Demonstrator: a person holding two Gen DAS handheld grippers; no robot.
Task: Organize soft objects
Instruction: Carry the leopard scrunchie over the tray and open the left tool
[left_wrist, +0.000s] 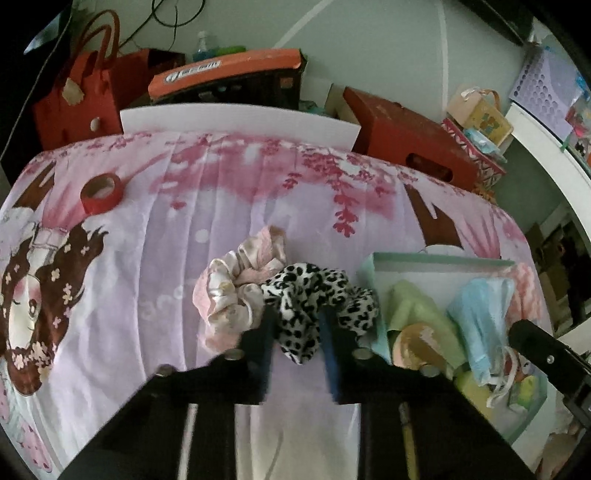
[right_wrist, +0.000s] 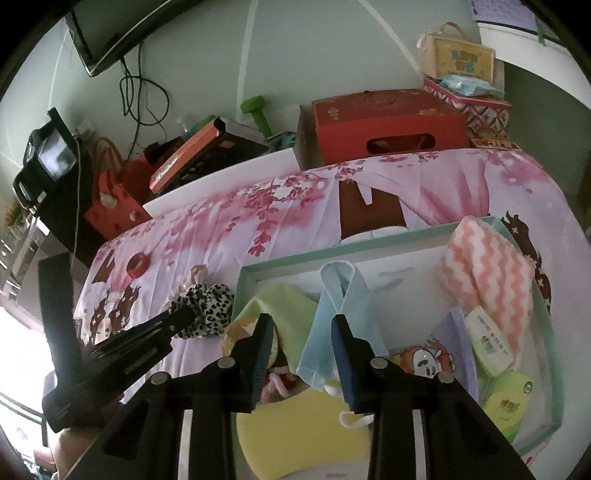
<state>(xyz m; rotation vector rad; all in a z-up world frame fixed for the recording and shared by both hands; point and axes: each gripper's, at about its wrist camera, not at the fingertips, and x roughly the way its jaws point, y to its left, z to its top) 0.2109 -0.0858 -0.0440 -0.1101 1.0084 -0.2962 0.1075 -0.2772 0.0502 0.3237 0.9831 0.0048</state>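
A black-and-white leopard scrunchie (left_wrist: 306, 291) lies on the pink printed bedsheet (left_wrist: 166, 240), and my left gripper (left_wrist: 297, 314) is shut on its near part. A pale pink satin scrunchie (left_wrist: 236, 288) touches it on the left. Just to the right stands a teal-rimmed box (right_wrist: 332, 251) holding a green cloth (right_wrist: 284, 306), a pink wavy cloth (right_wrist: 487, 266), a yellow sponge (right_wrist: 295, 424) and a blue face mask (right_wrist: 332, 314). My right gripper (right_wrist: 302, 319) hangs over the box, open. The mask stands between its fingers, against the right one only.
A red tape roll (left_wrist: 101, 192) sits on the sheet at the far left. Behind the bed are a red bag (left_wrist: 77, 99), an orange-lidded case (left_wrist: 225, 74) and a red cardboard box (left_wrist: 406, 147). Small packets (right_wrist: 491, 343) fill the teal box's right side.
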